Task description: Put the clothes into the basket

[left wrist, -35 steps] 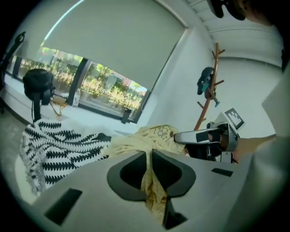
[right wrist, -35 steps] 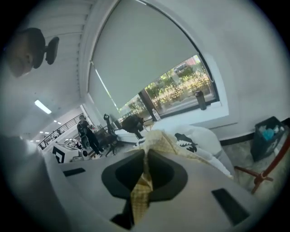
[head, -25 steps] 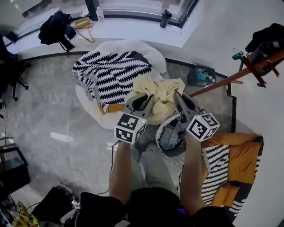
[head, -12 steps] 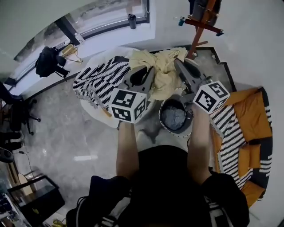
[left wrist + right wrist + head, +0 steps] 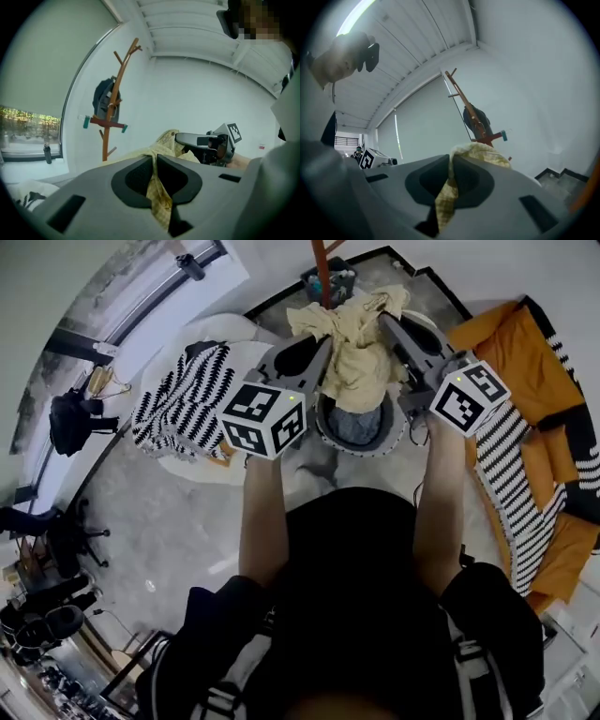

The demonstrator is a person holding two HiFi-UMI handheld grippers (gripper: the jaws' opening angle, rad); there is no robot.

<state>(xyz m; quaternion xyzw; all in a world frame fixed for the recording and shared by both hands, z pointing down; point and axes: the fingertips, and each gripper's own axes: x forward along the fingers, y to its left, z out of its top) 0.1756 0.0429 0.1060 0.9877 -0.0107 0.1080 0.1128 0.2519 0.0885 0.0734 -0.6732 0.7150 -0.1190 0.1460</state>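
A pale yellow checked garment hangs bunched between my two grippers, right above the round basket. My left gripper is shut on the garment's left edge, and the cloth runs pinched between its jaws. Shut on the right edge is my right gripper, with a fold trailing out of its closed jaws. A grey piece of clothing lies inside the basket. Left of the basket, a black-and-white zigzag garment is spread on a white round cushion.
A wooden coat stand rises just beyond the basket, with a dark bag hung on it. An orange and striped blanket covers the floor at the right. A black bag lies at the far left by the window.
Both grippers have risen with the yellow garment and carried it off the white cushion to above the basket. The head view has swung with them.
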